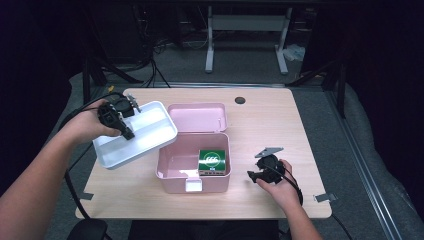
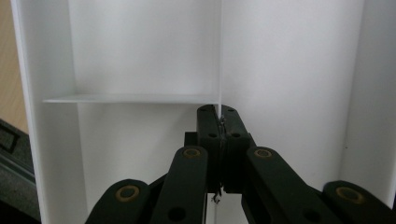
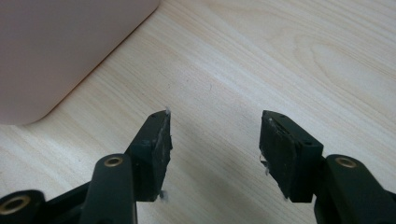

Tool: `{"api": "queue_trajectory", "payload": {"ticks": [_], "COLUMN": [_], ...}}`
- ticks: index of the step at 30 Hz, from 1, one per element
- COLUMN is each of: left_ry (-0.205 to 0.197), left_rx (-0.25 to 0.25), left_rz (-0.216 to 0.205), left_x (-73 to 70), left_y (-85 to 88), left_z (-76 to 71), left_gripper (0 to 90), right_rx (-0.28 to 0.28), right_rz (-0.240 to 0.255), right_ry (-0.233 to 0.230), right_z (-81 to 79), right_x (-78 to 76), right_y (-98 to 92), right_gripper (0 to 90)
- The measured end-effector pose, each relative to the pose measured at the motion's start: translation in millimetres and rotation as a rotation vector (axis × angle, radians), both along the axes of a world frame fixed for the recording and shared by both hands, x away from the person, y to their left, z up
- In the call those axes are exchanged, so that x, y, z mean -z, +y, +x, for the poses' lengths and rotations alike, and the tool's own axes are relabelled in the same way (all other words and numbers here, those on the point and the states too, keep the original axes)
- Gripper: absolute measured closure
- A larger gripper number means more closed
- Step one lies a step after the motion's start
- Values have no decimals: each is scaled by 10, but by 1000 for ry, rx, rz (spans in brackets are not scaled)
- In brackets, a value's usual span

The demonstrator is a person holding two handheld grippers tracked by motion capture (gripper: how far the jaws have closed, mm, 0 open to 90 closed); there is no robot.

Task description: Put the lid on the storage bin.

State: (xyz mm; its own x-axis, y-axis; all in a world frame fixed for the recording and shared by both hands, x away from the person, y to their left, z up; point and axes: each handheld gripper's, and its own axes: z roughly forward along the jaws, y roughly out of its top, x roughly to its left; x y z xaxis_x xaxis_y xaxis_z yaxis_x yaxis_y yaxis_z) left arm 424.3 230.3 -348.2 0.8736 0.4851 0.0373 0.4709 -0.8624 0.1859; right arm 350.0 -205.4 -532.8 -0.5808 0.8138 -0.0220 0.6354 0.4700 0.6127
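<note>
A light wooden table (image 1: 280, 125) carries an open pink storage box (image 1: 193, 170), its lid (image 1: 197, 117) tipped back and standing behind it. Lifted off the table at the box's left edge is a white divided tray (image 1: 145, 135), tilted and overlapping the box's left rim. The left gripper (image 1: 125, 131) is clamped on the thin partition (image 2: 219, 70) inside the tray, jaws pressed together on it. In the box's right front corner sits a small green and white carton (image 1: 214, 161), its label too blurred to read. The right gripper (image 1: 254, 175) rests low on the table just right of the box, jaws apart with nothing between them.
</note>
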Motion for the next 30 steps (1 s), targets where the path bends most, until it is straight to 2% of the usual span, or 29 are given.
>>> {"api": "queue_trajectory", "payload": {"ticks": [4,9,16,24,30], "left_ry": [-3,2,16,18,12], "left_rx": [62,150,237,329,383], "left_rz": [-10,7,8,17,36], "left_x": [13,51,174,279,355], "left_y": [-240,-560,-943,-1278,-1448], "left_z": [23,44,47,13,-46], "left_gripper": [894,893,893,894,894], "right_rx": [-1,-1,5,0,0], "right_rz": [0,3,-4,3,1], "right_ry": [-2,-2,-10,-9,-8], "right_z": [2,-1,-1,0,0], "right_x": [0,-4,-7,-6,-4], "right_y": [-7,-11,-29,-37,-37], "right_gripper": [429,429,430,430,430]}}
